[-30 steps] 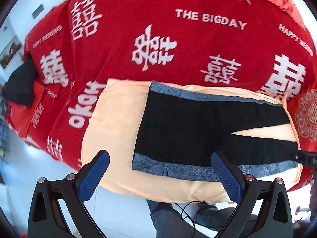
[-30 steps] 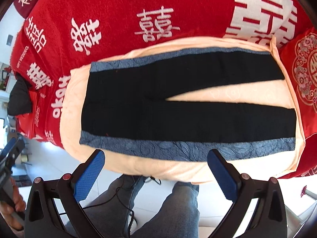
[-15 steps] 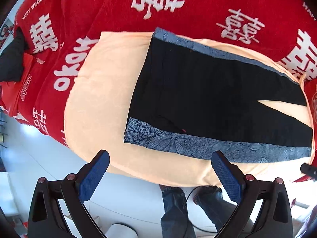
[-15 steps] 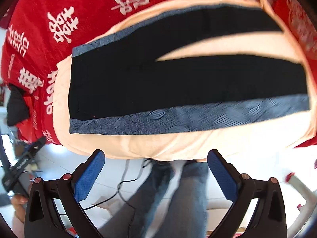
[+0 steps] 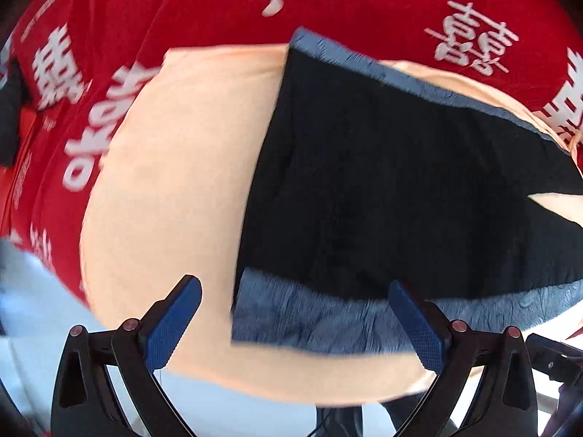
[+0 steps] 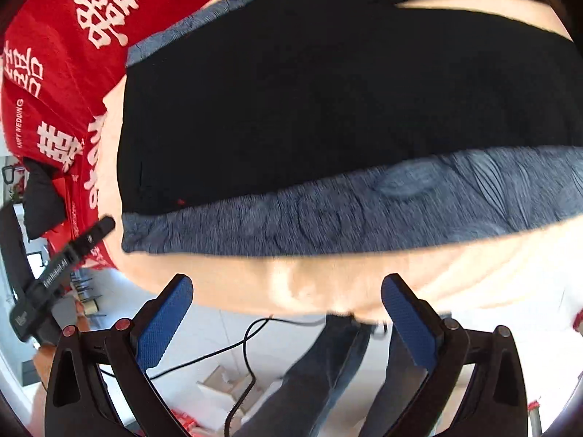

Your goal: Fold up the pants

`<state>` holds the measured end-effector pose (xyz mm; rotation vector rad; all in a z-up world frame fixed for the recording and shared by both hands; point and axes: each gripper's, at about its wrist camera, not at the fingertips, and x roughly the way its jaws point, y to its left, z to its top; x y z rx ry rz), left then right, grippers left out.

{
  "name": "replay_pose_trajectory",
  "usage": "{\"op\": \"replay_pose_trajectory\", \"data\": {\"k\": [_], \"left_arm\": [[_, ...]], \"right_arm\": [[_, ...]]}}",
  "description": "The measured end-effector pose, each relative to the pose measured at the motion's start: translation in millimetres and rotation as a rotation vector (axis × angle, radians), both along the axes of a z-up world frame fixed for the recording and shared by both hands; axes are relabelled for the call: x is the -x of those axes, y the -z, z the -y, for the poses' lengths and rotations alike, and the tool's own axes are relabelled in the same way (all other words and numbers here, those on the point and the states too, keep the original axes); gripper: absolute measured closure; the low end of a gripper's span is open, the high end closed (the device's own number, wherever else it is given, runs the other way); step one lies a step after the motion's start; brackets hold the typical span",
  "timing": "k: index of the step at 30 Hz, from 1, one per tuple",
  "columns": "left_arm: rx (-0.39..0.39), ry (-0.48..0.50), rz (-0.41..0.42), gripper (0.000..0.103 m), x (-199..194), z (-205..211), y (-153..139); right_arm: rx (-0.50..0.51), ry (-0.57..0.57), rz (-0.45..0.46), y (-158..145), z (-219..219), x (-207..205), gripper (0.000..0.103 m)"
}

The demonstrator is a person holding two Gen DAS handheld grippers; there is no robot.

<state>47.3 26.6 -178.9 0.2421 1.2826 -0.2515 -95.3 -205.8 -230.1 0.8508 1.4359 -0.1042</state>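
Note:
Black pants [image 5: 382,189] with a blue-grey patterned stripe down each side lie flat on a peach cloth [image 5: 175,182], waistband to the left, legs running right. They also show in the right wrist view [image 6: 328,102]. My left gripper [image 5: 295,313] is open and empty, its fingers straddling the near waistband corner [image 5: 255,317] just above it. My right gripper [image 6: 288,306] is open and empty, over the peach cloth's near edge [image 6: 328,280], just short of the near side stripe [image 6: 364,207].
The peach cloth lies on a red blanket [image 5: 218,7] with white characters. The person's jeans-clad legs [image 6: 328,375], a black cable [image 6: 237,349] and white floor lie below the near edge. The left gripper's body [image 6: 54,266] shows at the left in the right wrist view.
Both grippers have moved down and closer to the pants' near edge. The left one now hangs over the waistband corner. Both stay open.

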Motion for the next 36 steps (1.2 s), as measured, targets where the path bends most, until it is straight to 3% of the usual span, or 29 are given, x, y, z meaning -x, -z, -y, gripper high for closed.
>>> {"op": "replay_pose_trajectory", "data": {"k": [4, 6, 9, 12, 14, 16, 18, 22, 30, 34, 36], "left_arm": [[-0.020, -0.002, 0.022, 0.000, -18, 6, 30], [-0.058, -0.026, -0.015, 0.000, -19, -4, 54], [-0.045, -0.067, -0.058, 0.000, -13, -29, 70], [0.004, -0.105, -0.085, 0.000, -3, -49, 65], [0.056, -0.134, -0.103, 0.000, 7, -59, 55], [0.147, -0.136, -0.143, 0.000, 17, -61, 50], [0.251, -0.131, -0.202, 0.000, 29, -59, 49], [0.371, -0.121, -0.297, 0.000, 49, -43, 57], [0.512, -0.177, -0.372, 0.000, 46, -22, 64], [0.582, -0.267, -0.351, 0.000, 23, -26, 66], [0.579, -0.285, -0.329, 0.007, 15, -28, 67]], "right_arm": [[-0.071, 0.062, 0.056, 8, 7, -5, 0.000], [-0.131, 0.100, 0.077, 14, 9, -1, 0.000], [-0.190, 0.129, 0.089, 25, 10, 7, 0.000], [-0.265, 0.158, 0.092, 40, 10, 23, 0.003], [-0.338, 0.196, 0.100, 54, 9, 34, 0.016], [-0.393, 0.233, 0.112, 67, 10, 41, 0.024], [-0.444, 0.287, 0.142, 82, 12, 42, 0.024], [-0.567, 0.366, 0.212, 101, 12, 35, 0.027], [-0.632, 0.356, 0.383, 54, 19, 10, 0.029], [-0.636, 0.331, 0.387, 49, 21, 13, 0.029], [-0.616, 0.324, 0.359, 55, 22, 17, 0.029]]}}
